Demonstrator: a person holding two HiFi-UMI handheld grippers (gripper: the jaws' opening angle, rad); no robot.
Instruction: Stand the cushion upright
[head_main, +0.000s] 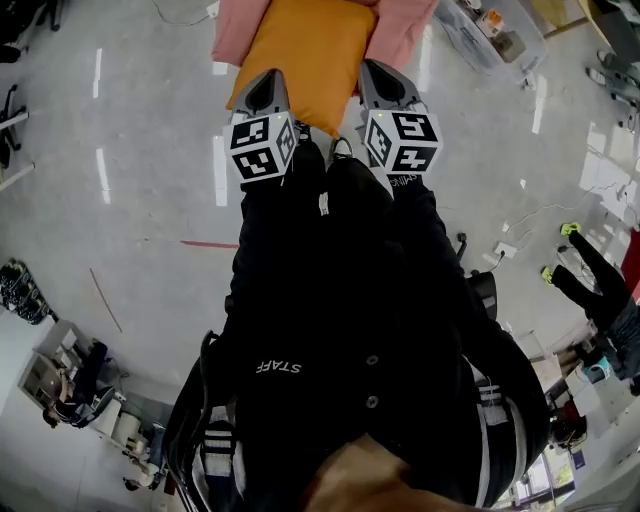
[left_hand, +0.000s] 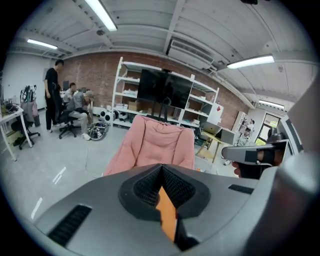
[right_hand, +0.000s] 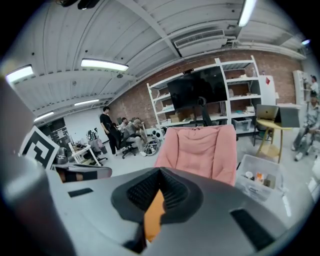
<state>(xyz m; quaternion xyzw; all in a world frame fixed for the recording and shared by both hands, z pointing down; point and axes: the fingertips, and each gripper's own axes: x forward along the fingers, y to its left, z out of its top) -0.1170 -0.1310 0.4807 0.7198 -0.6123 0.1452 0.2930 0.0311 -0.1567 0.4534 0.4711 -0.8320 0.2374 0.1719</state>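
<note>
Head view: an orange cushion (head_main: 300, 50) sits at 12 o'clock in the frame, lying over the front of a pink chair (head_main: 405, 25), which shows past it at 11 and 1 o'clock. The left tongs (head_main: 262, 82) meet the cushion at its 7 o'clock corner. The right tongs (head_main: 378, 72) meet it on the edge at about 4 o'clock. The cushion spans the gap between the two. Whether it rests on the chair or hangs clear cannot be told. The grey floor (head_main: 150, 200) surrounds them, and the dark-clothed torso of the person (head_main: 340, 330) fills 6 o'clock. This view does not show how the jaws stand.

Left gripper view: the jaws are pressed together on a thin fold of orange cushion (left_hand: 167, 217), which runs from the pads toward 6 o'clock. The chair stands upright at 12 o'clock beyond the tips. Behind it are white shelving (left_hand: 125, 95) and a dark screen (left_hand: 164, 89). Several people (left_hand: 70, 102) are at 10 o'clock, and the right tongs show at 3 o'clock. None of this background appears in the head view.

Right gripper view: the jaws are likewise clamped on a sliver of orange cushion, trailing toward 7 o'clock. The chair stands at 1 o'clock. Only this view shows a clear bin (right_hand: 260, 180) on the floor at 3 o'clock. The left tongs show at 9 o'clock.
</note>
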